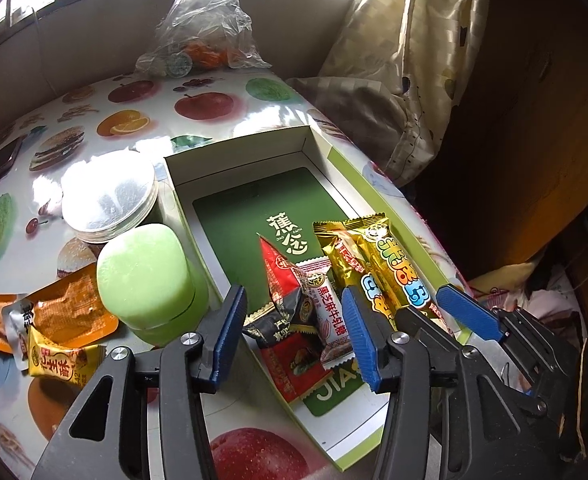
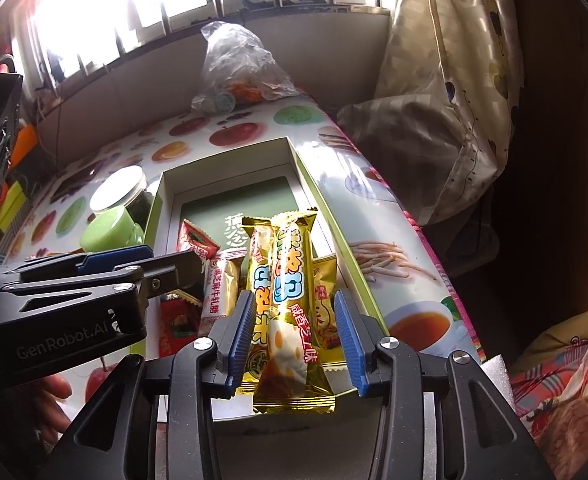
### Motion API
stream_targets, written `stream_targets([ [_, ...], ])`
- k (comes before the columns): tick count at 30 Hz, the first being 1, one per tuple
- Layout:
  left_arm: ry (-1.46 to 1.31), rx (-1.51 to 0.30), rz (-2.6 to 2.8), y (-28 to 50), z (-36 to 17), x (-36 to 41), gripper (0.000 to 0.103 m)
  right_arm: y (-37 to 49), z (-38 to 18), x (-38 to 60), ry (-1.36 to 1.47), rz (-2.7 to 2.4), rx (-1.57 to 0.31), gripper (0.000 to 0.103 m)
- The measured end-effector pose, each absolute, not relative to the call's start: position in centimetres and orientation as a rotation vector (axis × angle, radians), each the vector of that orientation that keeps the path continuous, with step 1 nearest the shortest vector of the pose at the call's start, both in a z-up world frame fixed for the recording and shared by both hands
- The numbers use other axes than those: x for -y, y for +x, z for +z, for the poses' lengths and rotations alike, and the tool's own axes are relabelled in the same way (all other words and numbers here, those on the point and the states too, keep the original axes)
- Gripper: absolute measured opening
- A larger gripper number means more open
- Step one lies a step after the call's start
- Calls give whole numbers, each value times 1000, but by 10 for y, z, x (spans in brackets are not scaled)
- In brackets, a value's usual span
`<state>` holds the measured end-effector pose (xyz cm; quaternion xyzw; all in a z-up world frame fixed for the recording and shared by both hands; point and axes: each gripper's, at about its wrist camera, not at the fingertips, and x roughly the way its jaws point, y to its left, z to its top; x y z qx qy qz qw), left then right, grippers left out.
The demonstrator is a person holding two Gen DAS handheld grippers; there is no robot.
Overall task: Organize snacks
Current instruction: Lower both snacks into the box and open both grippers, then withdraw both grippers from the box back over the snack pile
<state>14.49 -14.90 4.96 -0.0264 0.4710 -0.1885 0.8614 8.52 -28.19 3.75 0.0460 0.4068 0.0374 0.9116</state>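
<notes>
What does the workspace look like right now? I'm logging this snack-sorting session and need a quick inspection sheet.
Surface: table under a glossy fruit-print cloth.
Job's things: open box holds gold snack bars, a red packet and a white candy; orange packets lie outside on the cloth.
Clutter: silver-lidded jar, green-lidded jar, plastic bag.
Grippers: left gripper open over the red and white packets; right gripper open astride the gold bars.
Cables: nothing seen.
Surroundings: barred window, curtain.
</notes>
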Motion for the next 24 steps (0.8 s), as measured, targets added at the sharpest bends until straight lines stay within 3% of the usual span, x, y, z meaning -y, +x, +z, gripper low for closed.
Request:
stream_targets([
  [24,-65,-862,-327,92,90,106,51,55,67,259,93,96,-770,47],
])
